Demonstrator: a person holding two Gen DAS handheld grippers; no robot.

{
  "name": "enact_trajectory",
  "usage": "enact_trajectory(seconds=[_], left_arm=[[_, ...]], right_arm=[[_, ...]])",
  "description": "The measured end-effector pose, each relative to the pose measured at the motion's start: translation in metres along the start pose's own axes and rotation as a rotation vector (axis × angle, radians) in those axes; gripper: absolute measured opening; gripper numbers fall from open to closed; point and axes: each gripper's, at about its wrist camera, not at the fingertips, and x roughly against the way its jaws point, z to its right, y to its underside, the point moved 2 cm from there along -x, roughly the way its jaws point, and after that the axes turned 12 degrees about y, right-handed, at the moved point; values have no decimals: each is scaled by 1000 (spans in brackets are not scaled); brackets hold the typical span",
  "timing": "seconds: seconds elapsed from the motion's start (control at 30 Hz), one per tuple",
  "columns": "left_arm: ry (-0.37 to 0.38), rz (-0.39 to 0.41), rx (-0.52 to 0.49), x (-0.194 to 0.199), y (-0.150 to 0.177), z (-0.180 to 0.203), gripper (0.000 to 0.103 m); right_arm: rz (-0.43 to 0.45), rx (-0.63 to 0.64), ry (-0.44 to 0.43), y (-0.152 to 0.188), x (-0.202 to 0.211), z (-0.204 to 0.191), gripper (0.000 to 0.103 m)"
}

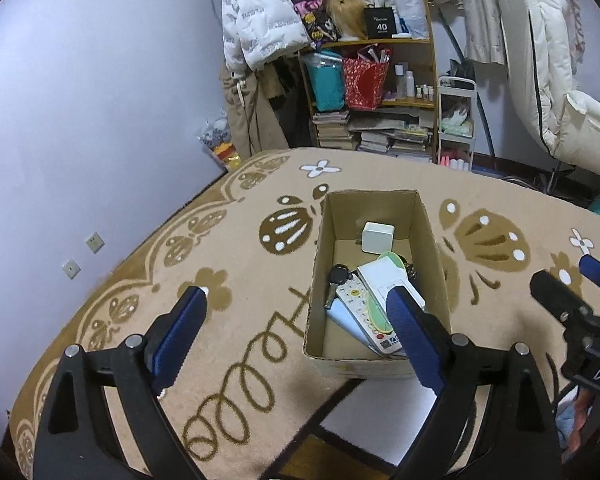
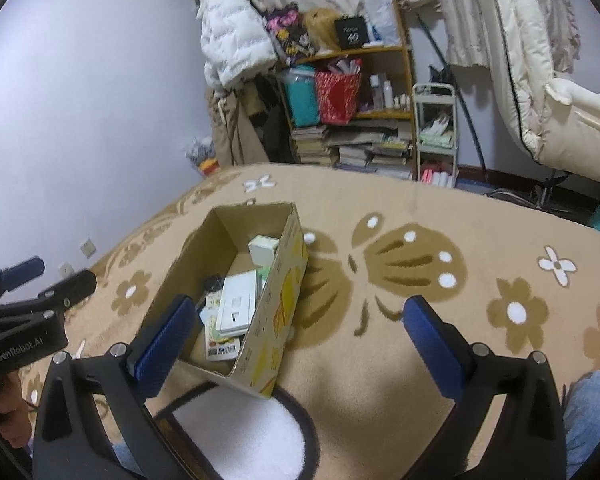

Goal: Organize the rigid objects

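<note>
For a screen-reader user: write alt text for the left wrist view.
An open cardboard box sits on a beige patterned rug, holding a white charger, a remote control, a black key and other small items. The left gripper is in front of it, open and empty, with the right gripper at the right edge.

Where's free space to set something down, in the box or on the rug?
Cardboard box: near half crowded with remote and switch plate; bare floor only beside the white charger at the far end. Rug is bare left and right of the box.
</note>
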Motion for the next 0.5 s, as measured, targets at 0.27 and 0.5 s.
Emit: enact_trajectory(seconds=[0.27,0.5], left_arm=[[34,51,7,14,13,11,92],[6,59,4,23,25,18,93]], right_arm=[[79,-2,13,7,18,4,103],[109,29,-2,14,25,3,103]])
